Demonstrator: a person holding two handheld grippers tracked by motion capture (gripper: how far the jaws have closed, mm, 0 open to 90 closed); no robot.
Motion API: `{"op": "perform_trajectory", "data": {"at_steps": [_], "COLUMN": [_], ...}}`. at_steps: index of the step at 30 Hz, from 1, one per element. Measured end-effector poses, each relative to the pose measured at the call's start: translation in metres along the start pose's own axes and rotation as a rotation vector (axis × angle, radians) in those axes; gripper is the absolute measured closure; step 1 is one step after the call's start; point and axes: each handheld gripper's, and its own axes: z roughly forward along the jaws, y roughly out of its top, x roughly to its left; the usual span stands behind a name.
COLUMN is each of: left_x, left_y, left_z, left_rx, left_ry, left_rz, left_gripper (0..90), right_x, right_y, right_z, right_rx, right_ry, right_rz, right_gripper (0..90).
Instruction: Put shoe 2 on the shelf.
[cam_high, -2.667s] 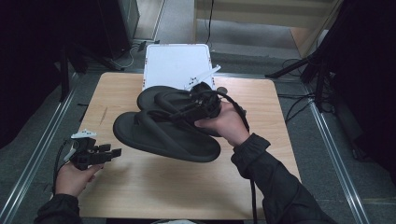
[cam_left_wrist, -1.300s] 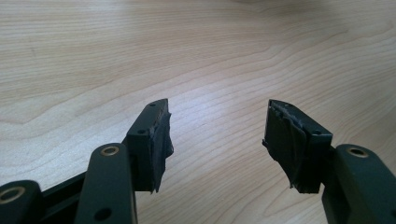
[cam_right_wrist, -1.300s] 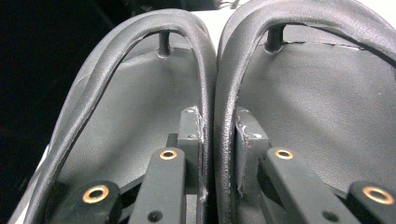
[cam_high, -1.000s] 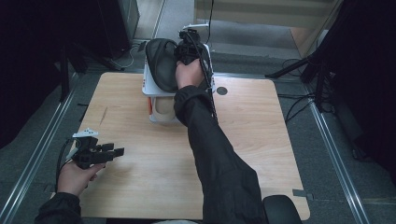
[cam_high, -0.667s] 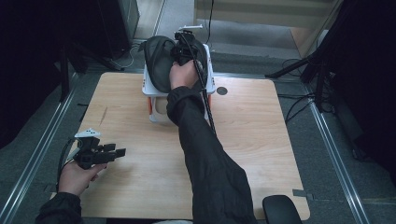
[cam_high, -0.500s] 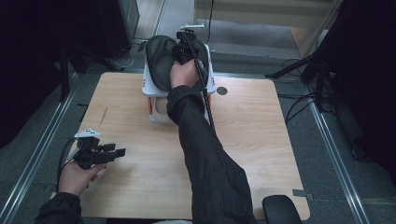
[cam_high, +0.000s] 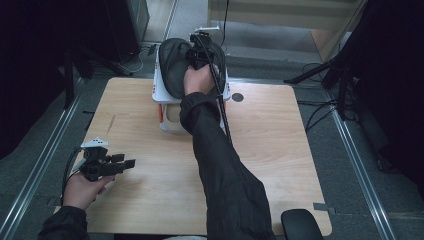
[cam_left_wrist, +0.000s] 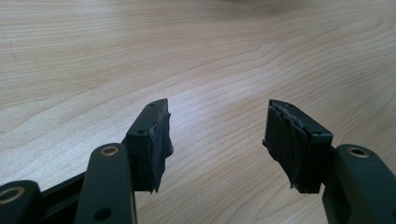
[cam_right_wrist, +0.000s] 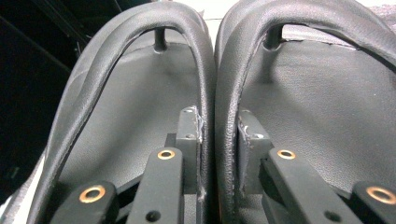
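Two black flip-flops (cam_high: 172, 70) lie side by side on a white stand (cam_high: 159, 94) at the table's far edge. My right gripper (cam_high: 197, 50) reaches over them, with the person's hand right behind it. In the right gripper view the two inner straps (cam_right_wrist: 206, 70) run together between the jaws of my right gripper (cam_right_wrist: 218, 130), and both pads touch them. Those jaws have just been opening a little, with the straps still between them. At the near left my left gripper (cam_high: 125, 161) is held low over the wood, open, with bare table between its pads (cam_left_wrist: 159, 135).
The wooden table (cam_high: 280, 150) has a small dark round hole (cam_high: 237, 97) right of the stand. A black rounded object (cam_high: 300, 225) pokes in at the near edge. Metal floor rails run along both sides, and dark equipment and cables stand beyond the table.
My right hand has carried the flip-flops from the table's middle up onto the white stand. Over the last second it has barely shifted. The left hand has stayed put.
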Motion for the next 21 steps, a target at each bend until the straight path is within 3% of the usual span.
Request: {"op": "perform_trajectory", "data": {"at_steps": [4, 9, 11, 21], "left_x": [0.0009, -0.0005, -0.0008, -0.0006], "left_y": [0.0000, -0.0001, 0.0002, 0.0002], "left_z": [-0.0002, 0.0001, 0.0006, 0.0002], "left_rx": [0.004, 0.005, 0.008, 0.001], "left_ry": [0.002, 0.000, 0.001, -0.002], "left_rz": [-0.004, 0.006, 0.008, 0.002], "left_gripper": [40.8, 40.8, 40.8, 40.7], "right_x": [0.0017, 0.0026, 0.0031, 0.0016], "right_y": [-0.0003, -0.0010, -0.0008, 0.0002], "right_z": [-0.0004, -0.0011, -0.0020, -0.0025], "right_rx": [-0.005, -0.012, -0.011, -0.003], "right_ry": [0.007, 0.003, 0.019, 0.068], "right_rz": [0.005, -0.022, -0.023, -0.022], "right_gripper": [69.9, 66.5, 61.4, 55.0]}}
